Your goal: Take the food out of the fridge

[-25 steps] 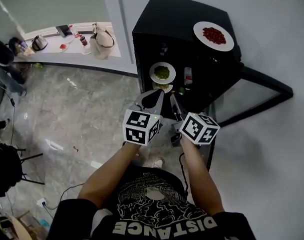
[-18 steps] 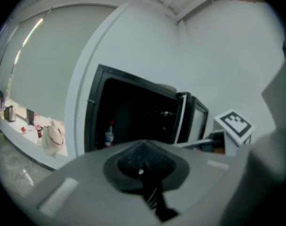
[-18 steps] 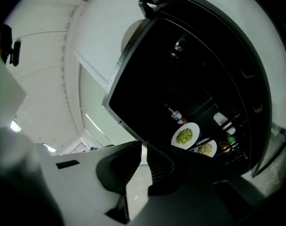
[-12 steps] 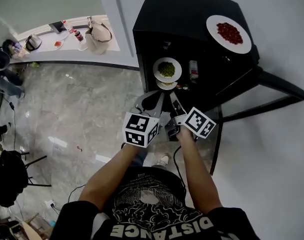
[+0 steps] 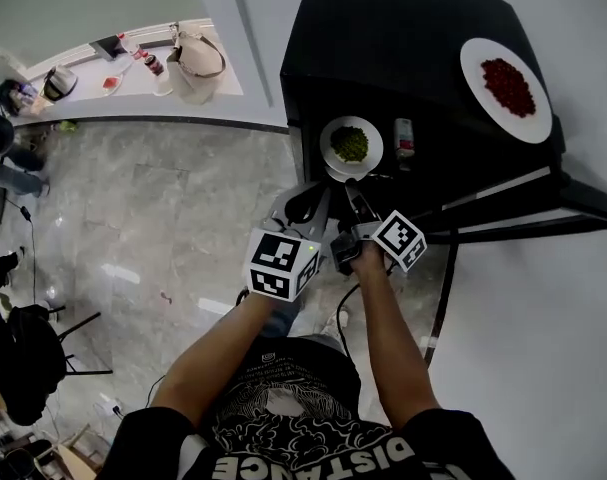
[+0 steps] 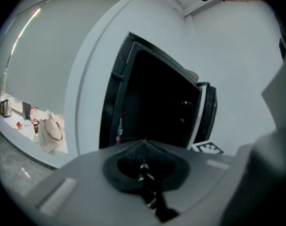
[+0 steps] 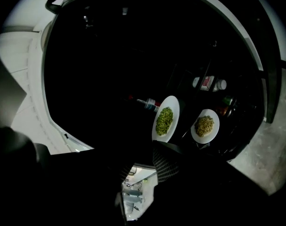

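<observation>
**Fridge** (image 5: pixel 403 28): black, door (image 5: pixel 503 223) swung open on the person's right.

**Food already out:** plate of red food (image 5: pixel 505 76), on the fridge's top.

**Food still inside:**
- plate of green food (image 5: pixel 351 145), at the front of a shelf
- plate of yellow food (image 7: pixel 205 125), just beside it and apparently one level lower

**Right claw** (image 7: pixel 140 161): jaws have just been opening and stand spread with nothing between them. It is aimed into the fridge, short of the green plate.

**Left claw** (image 5: pixel 305 203): jaws pressed together and empty, held beside the right one in front of the opening.

**Step in hand (judged):** approach to the green plate.

**Handling notes:**
- Bring the right claw in level so one jaw passes over the near rim and the other under it.
- Close on bare rim, not on the food.
- Lift only enough to free the shelf, then draw straight out, keeping the plate flat.
- Watch the shelf edge and the yellow plate close by.
- Keep the left claw clear of the door.
</observation>
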Demonstrator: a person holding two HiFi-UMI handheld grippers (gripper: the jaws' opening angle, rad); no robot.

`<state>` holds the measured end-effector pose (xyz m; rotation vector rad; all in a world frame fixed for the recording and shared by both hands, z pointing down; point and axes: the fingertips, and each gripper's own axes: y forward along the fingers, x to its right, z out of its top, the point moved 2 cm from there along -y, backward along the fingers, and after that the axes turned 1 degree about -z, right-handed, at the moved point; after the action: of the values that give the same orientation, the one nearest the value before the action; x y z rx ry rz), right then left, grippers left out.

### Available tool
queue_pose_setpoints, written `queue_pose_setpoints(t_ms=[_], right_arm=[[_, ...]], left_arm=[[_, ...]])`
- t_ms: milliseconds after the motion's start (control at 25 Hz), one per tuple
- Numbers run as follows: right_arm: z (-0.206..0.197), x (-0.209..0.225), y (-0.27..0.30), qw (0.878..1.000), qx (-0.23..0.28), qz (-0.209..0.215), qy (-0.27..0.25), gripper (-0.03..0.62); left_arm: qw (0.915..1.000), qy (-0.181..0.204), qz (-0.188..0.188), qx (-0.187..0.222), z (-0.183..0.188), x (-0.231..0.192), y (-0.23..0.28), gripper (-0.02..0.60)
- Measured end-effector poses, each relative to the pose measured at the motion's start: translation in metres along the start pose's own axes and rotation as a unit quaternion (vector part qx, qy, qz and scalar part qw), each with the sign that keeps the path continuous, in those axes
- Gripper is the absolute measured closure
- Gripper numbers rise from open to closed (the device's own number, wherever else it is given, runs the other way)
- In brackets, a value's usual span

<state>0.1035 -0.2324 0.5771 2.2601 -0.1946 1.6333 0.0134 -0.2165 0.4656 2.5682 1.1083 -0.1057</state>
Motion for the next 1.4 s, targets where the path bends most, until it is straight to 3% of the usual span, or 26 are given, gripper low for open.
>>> queue_pose_setpoints(t_ms=[320,800,1000,1400], right_arm=[[0.002,0.038,0.033,0.997,0.021,-0.028,0.076,0.497],[0.005,0.055,0.053,0.99,0.031,-0.043,0.134,0.497],[0.006,0.059,0.051,0.983,0.035,-0.053,0.172,0.571],[0.015,0.055,0.047,0.983,0.027,-0.022,0.178,0.585]], left_arm=[[0.9998,-0.002,-0.005,-0.017,-0.011,-0.023,0.007,0.58],[0.9994,-0.006,-0.005,-0.033,-0.022,-0.037,0.006,0.58],[0.9993,-0.009,0.001,-0.036,-0.024,-0.04,0.006,0.58],[0.9994,-0.015,0.004,-0.031,-0.02,-0.033,0.005,0.58]])
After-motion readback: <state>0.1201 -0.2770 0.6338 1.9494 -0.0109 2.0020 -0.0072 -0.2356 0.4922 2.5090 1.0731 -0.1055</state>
